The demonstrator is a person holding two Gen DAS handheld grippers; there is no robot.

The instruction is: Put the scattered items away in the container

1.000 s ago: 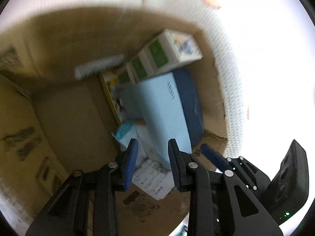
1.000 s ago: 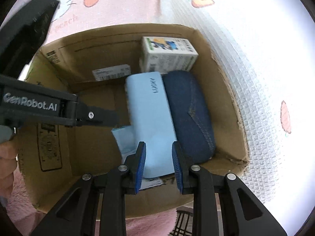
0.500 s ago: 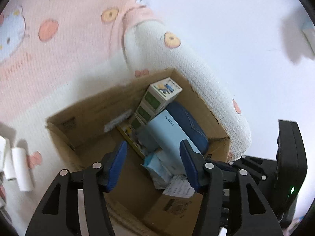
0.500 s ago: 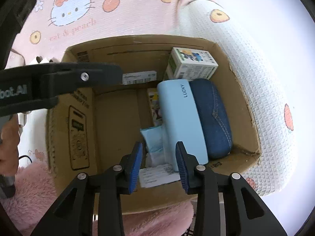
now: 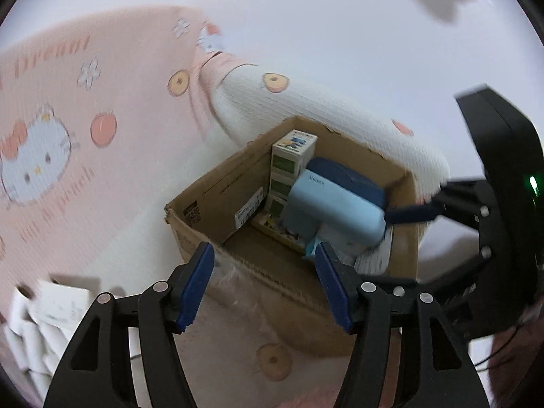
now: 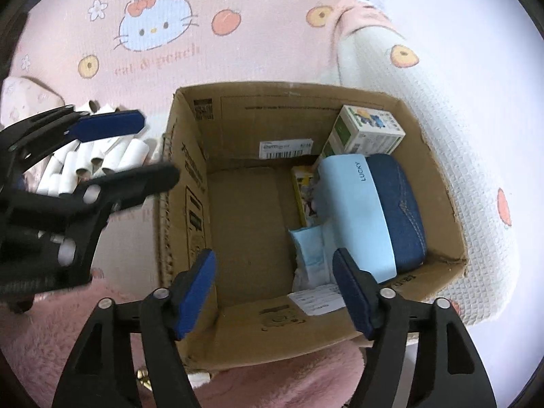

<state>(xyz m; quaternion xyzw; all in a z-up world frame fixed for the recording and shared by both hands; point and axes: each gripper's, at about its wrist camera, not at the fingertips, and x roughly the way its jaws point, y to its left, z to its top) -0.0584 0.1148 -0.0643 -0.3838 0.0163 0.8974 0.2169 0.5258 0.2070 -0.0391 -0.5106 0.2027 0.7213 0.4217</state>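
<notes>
An open cardboard box (image 6: 190,204) (image 5: 210,204) stands on the bed. Inside lie a light blue case (image 6: 357,210) (image 5: 333,207), a dark blue denim case (image 6: 404,210), a white and green carton (image 6: 363,132) (image 5: 292,156), a yellow booklet (image 6: 302,190), a pale blue tissue pack (image 6: 311,248) and a printed slip (image 6: 319,301). My right gripper (image 6: 275,292) is open and empty above the box's near wall. My left gripper (image 5: 265,285) is open and empty over the box's left corner; it also shows in the right wrist view (image 6: 136,149).
Several white cardboard tubes (image 6: 98,159) (image 5: 30,333) lie left of the box on a pink Hello Kitty sheet (image 6: 153,34). A white waffle blanket (image 6: 476,136) lies to the right. Pink fluffy fabric (image 6: 289,380) lies in front. The wall is white.
Both grippers have opened wide and pulled up and back from the box. The left one has swung out toward the box's left corner. The box contents have not moved.
</notes>
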